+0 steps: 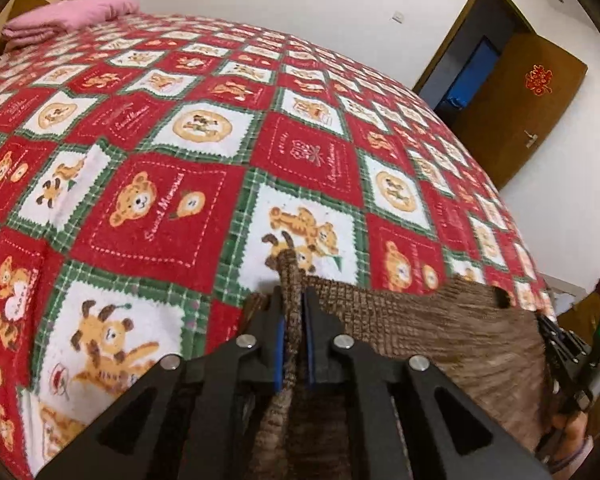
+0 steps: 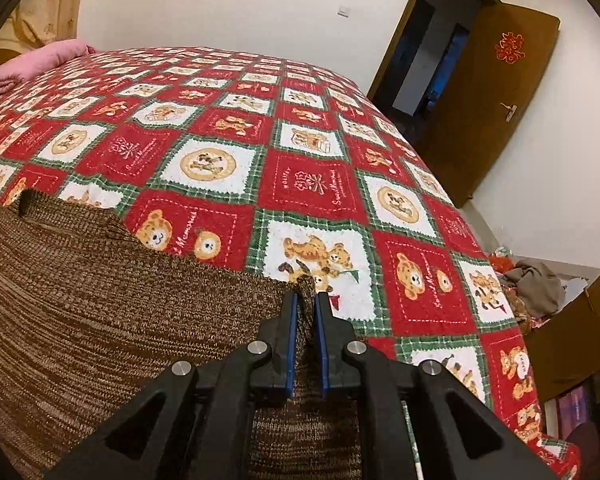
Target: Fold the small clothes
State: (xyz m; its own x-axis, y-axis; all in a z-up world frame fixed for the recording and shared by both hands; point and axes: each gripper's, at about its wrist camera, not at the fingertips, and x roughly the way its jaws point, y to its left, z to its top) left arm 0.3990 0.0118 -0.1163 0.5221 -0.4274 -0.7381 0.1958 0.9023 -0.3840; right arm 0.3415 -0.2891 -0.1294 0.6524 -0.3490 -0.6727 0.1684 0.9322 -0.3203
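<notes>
My left gripper (image 1: 294,308) has its jaws clamped on a bunched corner of the brown knit garment (image 1: 420,328), low in the frame's centre. My right gripper (image 2: 306,312) is pinched on the other corner the same way. I judge the thick knit could slip from either pinch if I pull the held edge too taut, or sag unevenly. The garment is brown and tan marled, loosely ribbed, held up above the bear-print bedspread (image 2: 300,184) in the lower half of both views.
</notes>
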